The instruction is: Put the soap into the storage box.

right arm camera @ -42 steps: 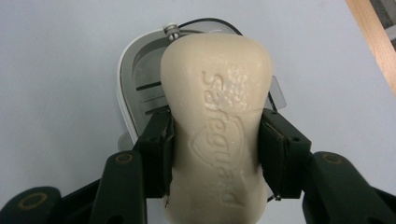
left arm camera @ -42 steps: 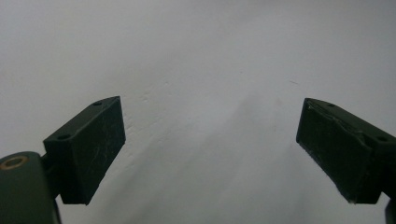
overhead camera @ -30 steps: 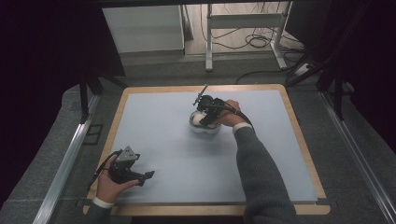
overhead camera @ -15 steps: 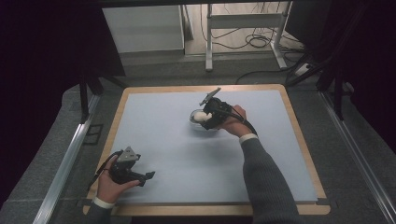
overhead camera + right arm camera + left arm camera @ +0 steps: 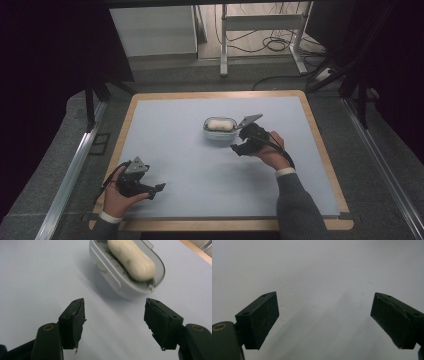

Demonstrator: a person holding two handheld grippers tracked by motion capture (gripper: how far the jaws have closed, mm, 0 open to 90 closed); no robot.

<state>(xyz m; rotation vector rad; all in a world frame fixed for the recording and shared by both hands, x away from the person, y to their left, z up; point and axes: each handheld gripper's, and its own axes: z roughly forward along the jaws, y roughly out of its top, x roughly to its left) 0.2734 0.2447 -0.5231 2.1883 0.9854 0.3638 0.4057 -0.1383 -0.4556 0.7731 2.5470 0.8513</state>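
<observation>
Pale blue matting covers the table (image 5: 180,145), framed by a light wooden border, and in the high view a small grey oval dish (image 5: 220,128) sits a little toward twelve o'clock of the table's middle, holding a cream-coloured oblong bar (image 5: 220,123). The right tool (image 5: 239,147) lies just at four o'clock of the dish, apart from it, held in the right hand (image 5: 272,152) with a grey sleeve behind; its jaws stand spread and hold nothing. The left tool (image 5: 157,189) rests low over the mat toward seven o'clock of the table, well apart from the dish, gripped by the left hand (image 5: 117,195), with its grey three-cornered plate on top. In the left gripper view, the left tool (image 5: 324,320) shows two black jaws set wide apart, nothing between them, over bare pale mat that carries faint scuffs and a soft shadow. In the right gripper view, the right tool (image 5: 113,323) likewise has its jaws parted and empty, their pads frayed at the edges; the dish (image 5: 117,281) lies beyond them toward one o'clock, near but not touching, with the bar (image 5: 132,260) lying lengthwise inside it and a strip of wooden border (image 5: 197,251) at the upper right corner.
</observation>
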